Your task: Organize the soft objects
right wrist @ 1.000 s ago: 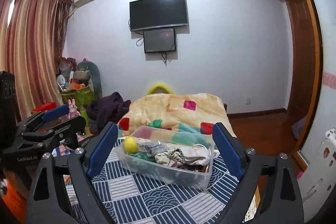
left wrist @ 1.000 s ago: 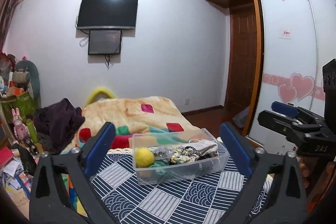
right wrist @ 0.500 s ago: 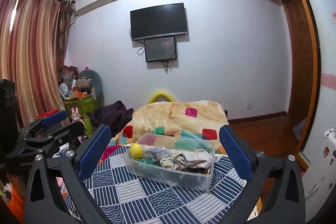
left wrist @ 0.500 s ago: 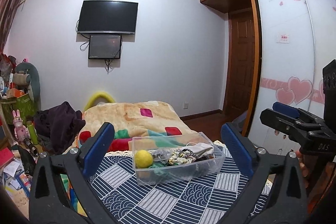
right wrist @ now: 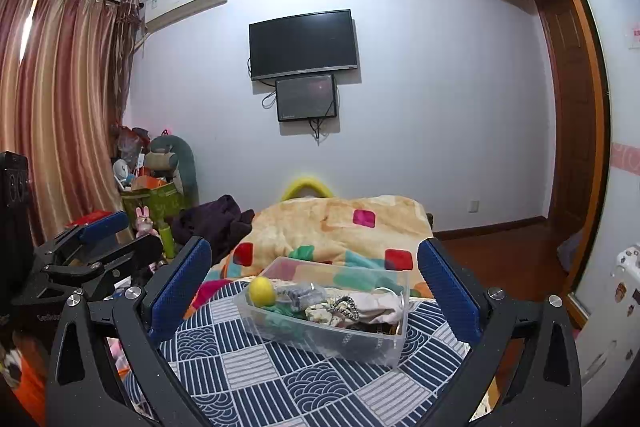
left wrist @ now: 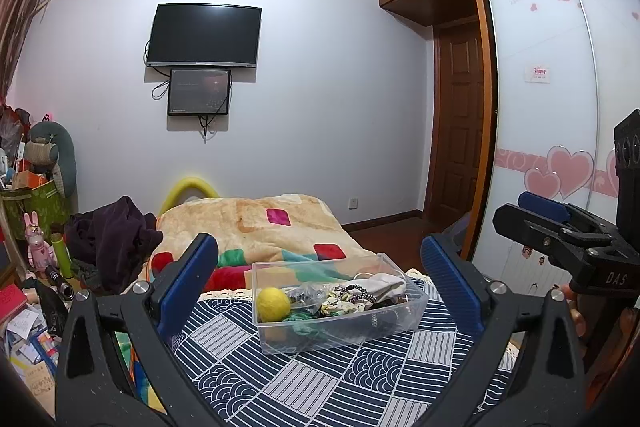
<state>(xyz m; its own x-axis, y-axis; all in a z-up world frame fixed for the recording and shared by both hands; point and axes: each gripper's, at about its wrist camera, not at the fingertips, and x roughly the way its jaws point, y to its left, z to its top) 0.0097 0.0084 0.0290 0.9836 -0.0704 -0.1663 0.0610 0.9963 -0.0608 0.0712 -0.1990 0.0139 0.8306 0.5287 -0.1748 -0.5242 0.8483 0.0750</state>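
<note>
A clear plastic bin stands on a blue-and-white patterned cloth. In it lie a yellow soft ball, a white cloth, patterned hair ties and a green piece. My left gripper is open and empty, held back from the bin. My right gripper is open and empty, also back from it. Each gripper shows at the edge of the other's view.
A bed with an orange patchwork blanket lies behind the cloth. Dark clothes and cluttered toys and bags sit at the left. A wardrobe with heart stickers and a door are at the right.
Both grippers have drawn back and tilted up from the bin, which now looks smaller and lower in both views. Nothing in the bin has moved.
</note>
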